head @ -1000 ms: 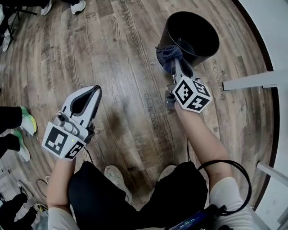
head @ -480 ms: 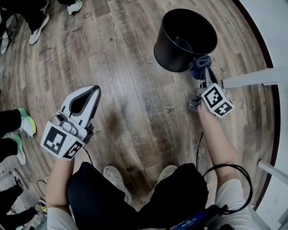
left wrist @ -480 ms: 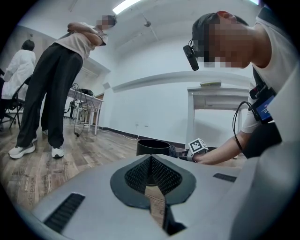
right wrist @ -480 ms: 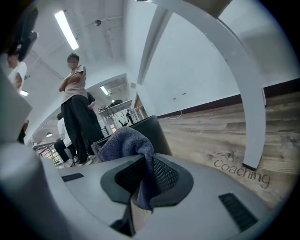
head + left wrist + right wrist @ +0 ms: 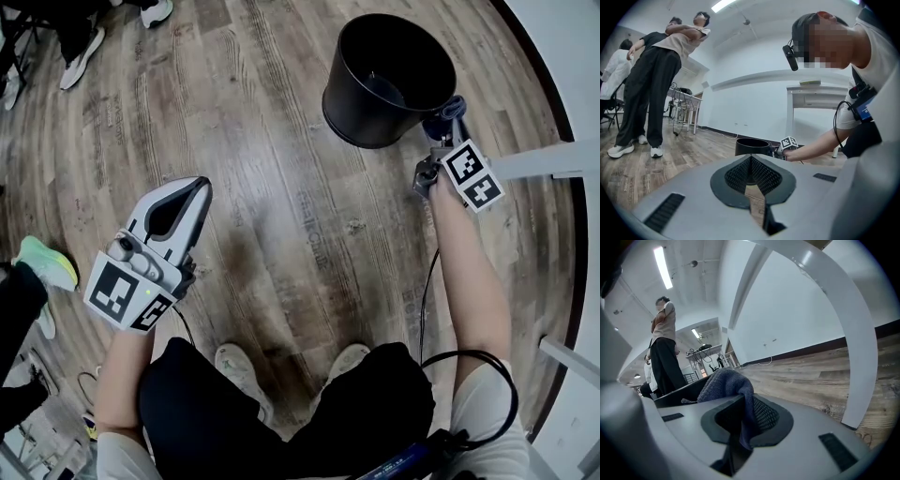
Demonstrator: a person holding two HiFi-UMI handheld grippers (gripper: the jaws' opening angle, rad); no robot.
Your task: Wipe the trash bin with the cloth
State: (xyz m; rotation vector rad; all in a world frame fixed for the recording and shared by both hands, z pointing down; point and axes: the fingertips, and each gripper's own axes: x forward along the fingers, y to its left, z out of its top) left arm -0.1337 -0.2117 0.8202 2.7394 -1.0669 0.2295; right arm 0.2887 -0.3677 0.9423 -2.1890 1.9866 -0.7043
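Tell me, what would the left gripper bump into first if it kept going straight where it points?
Probably the bin: it sits straight ahead of the left gripper, with only floor between. It might pass over the rim, though.

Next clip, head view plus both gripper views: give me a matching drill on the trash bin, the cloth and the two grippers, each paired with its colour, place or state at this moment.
Things:
1. trash bin
2. cloth
3. left gripper
4. right gripper

States:
A. shut on nothing, well away from the trash bin
B. black, upright on the wood floor
C. shut on the cloth
D. blue-grey, bunched beside the trash bin's outer wall

Pairs: 1-B, 2-D, 3-A, 4-C
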